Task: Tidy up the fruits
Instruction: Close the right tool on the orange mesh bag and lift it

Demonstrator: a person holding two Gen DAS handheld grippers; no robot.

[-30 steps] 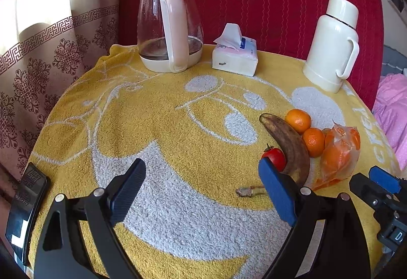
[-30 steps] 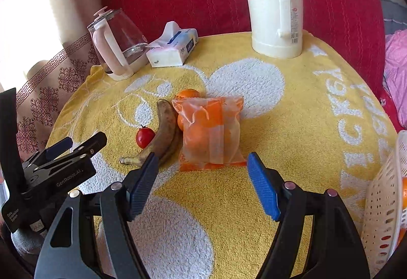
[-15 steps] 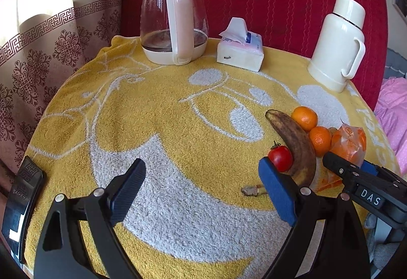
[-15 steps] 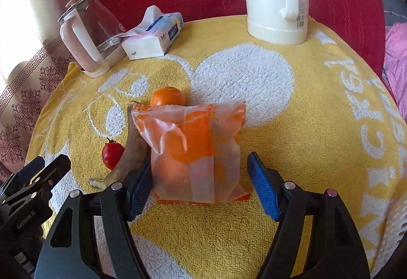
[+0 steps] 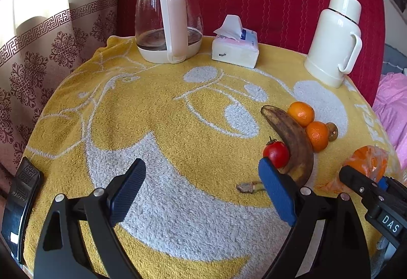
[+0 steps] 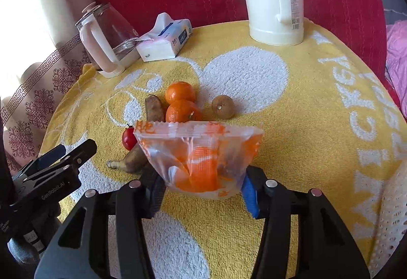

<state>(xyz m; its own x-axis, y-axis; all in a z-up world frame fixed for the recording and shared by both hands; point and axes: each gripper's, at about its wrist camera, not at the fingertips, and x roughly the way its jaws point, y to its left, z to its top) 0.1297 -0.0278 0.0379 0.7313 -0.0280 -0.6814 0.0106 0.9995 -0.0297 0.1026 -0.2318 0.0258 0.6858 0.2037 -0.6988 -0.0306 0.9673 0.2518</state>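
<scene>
fruit in a clear plastic bag with orange print (image 6: 201,157) is caught between the blue pads of the right gripper (image 6: 202,192), whose jaws are closing on the bag's lower part; the pads are seen pressed against both sides of it, near the towel's front edge. just beyond the bag, a small red tomato (image 6: 129,138), a browned overripe banana (image 6: 150,123), two loose orange mandarins (image 6: 181,103) and a small round brown fruit (image 6: 223,106) are grouped close together, toward the right side of the yellow terry towel with white cartoon pattern (image 6: 305,113) that covers the table. the left gripper (image 5: 201,192) is held wide open over the towel's front part, with nothing between its jaws. at the towel's back edge a glass kettle with a pink handle (image 5: 168,14), a white pack of tissues (image 5: 235,46) and a cream-white thermos jug (image 5: 333,40) are stood. a white perforated basket (image 6: 391,223) is seen at the right edge.
</scene>
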